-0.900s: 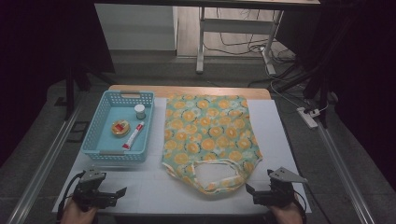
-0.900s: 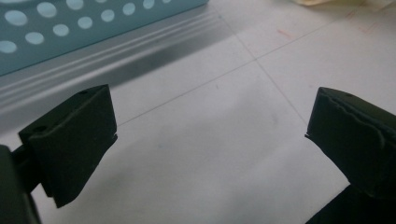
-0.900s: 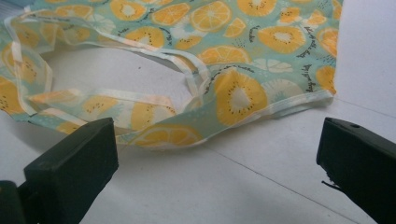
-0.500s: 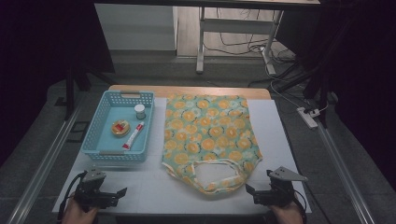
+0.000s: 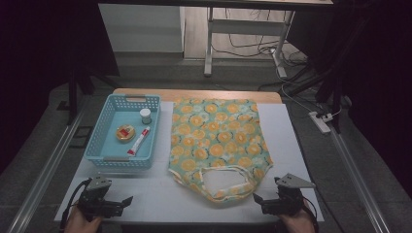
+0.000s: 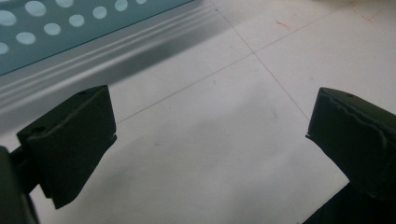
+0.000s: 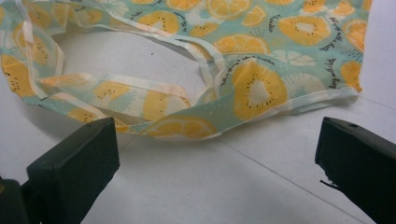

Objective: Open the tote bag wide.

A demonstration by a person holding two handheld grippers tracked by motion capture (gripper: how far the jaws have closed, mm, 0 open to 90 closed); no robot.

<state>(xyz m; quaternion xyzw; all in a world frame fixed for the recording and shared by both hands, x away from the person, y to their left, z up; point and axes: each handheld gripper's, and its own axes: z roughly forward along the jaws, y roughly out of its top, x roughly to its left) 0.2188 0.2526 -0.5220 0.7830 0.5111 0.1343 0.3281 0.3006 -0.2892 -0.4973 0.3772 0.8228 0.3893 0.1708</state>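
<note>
1. Nothing has moved since the earlier frames: the fruit-print bag point(image 5: 218, 145) lies flat mid-worktop, its handles at the near edge.
2. My right gripper point(image 5: 257, 199) rests just right of the handles, fingers spread, nothing between them.
3. My left gripper point(image 5: 127, 200), also spread and bare, sits near the blue basket point(image 5: 99, 141).
4. I judge this the start: next, reach for a handle point(image 7: 140, 86) to open the bag.

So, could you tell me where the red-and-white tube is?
In the high view, the tube lies inside the blue basket at table left, beside a round yellow tin.
</note>
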